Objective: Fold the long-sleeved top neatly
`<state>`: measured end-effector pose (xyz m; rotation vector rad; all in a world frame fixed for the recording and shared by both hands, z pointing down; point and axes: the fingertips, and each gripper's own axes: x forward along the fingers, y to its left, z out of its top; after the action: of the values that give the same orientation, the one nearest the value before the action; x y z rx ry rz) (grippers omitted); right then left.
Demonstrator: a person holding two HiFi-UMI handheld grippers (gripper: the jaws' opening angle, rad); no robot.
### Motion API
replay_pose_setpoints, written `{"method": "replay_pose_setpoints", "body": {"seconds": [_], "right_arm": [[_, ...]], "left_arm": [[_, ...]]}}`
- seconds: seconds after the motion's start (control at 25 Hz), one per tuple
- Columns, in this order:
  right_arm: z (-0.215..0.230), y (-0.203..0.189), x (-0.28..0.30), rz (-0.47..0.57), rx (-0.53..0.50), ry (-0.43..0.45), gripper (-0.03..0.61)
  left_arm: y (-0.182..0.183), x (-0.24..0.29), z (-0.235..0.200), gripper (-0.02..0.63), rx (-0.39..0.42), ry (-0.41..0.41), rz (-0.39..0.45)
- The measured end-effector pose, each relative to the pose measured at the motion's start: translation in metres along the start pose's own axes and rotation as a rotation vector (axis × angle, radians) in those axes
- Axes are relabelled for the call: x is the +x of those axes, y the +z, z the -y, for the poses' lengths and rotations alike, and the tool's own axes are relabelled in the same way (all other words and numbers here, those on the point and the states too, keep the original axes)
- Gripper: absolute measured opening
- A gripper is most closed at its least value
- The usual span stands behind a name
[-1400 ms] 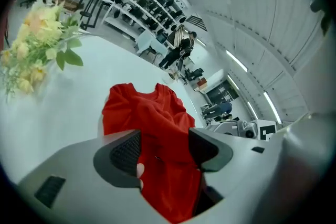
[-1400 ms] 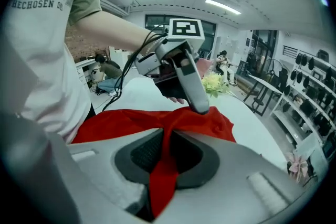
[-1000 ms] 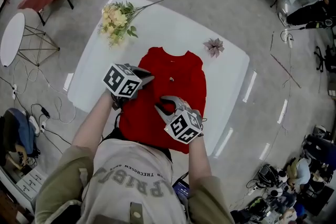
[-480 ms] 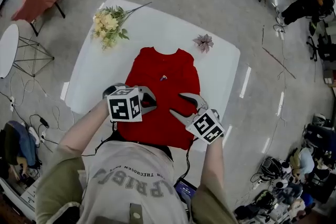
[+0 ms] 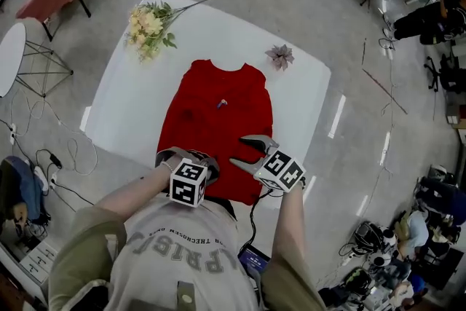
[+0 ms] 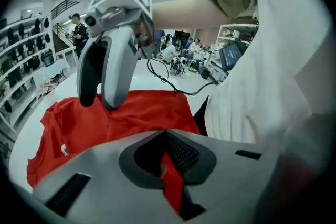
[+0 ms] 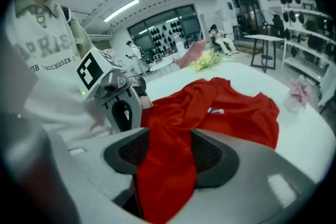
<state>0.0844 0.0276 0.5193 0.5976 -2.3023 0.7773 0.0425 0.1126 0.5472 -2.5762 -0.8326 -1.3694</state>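
Only its own view shows my left gripper (image 6: 169,168) clamped on the red top's (image 5: 215,120) hem. My right gripper (image 7: 165,162) has just been opening, cloth between its jaws. The tabletop (image 5: 135,109) spreads wide either side.

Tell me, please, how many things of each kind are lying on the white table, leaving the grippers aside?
red top: 1
bunch of yellow flowers: 1
single pink flower: 1
Total: 3
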Motion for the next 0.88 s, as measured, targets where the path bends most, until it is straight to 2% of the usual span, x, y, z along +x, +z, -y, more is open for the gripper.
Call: {"method": "replay_pose_setpoints", "body": {"seconds": [0.08,0.16,0.32,0.44,0.48,0.56,0.64,0.72,0.76,0.8,0.88], "right_arm": [[-0.016,-0.017,0.007,-0.075,-0.016,0.094,0.384],[-0.028,-0.028,0.016,-0.142,-0.072,0.155,0.385],[-0.029,-0.039,0.036,-0.242,-0.186,0.221,0.385],[-0.032,-0.044,0.044,-0.307,-0.228,0.304,0.38],[-0.034,-0.045,0.043,-0.318,-0.241,0.322,0.349],[-0.036,-0.041,0.034,-0.298,-0.261,0.327,0.21],[-0.037,-0.03,0.019,-0.232,-0.265,0.296,0.071],[-0.039,-0.017,-0.002,-0.152,-0.272,0.238,0.046],[-0.04,-0.011,-0.013,-0.115,-0.282,0.2,0.039],[-0.04,-0.007,-0.025,-0.084,-0.296,0.158,0.035],[-0.039,0.001,-0.046,-0.044,-0.332,0.068,0.035]], "left_arm": [[-0.002,0.002,0.005,0.018,0.052,0.01,-0.013],[0.001,-0.002,0.009,0.018,0.095,0.014,-0.003],[0.007,-0.005,0.016,0.018,0.157,-0.002,-0.002],[0.011,-0.006,0.02,0.018,0.145,-0.015,0.005],[0.012,-0.007,0.021,0.018,0.132,-0.013,0.009],[0.011,-0.009,0.018,0.018,0.083,0.026,0.017],[0.005,-0.016,0.005,0.021,-0.001,0.102,0.027],[-0.013,-0.029,-0.015,0.033,-0.123,0.178,0.034],[-0.026,-0.038,-0.029,0.075,-0.194,0.227,0.031],[-0.042,-0.048,-0.046,0.12,-0.26,0.292,0.02],[-0.078,-0.069,-0.087,0.15,-0.346,0.466,-0.045]]}}
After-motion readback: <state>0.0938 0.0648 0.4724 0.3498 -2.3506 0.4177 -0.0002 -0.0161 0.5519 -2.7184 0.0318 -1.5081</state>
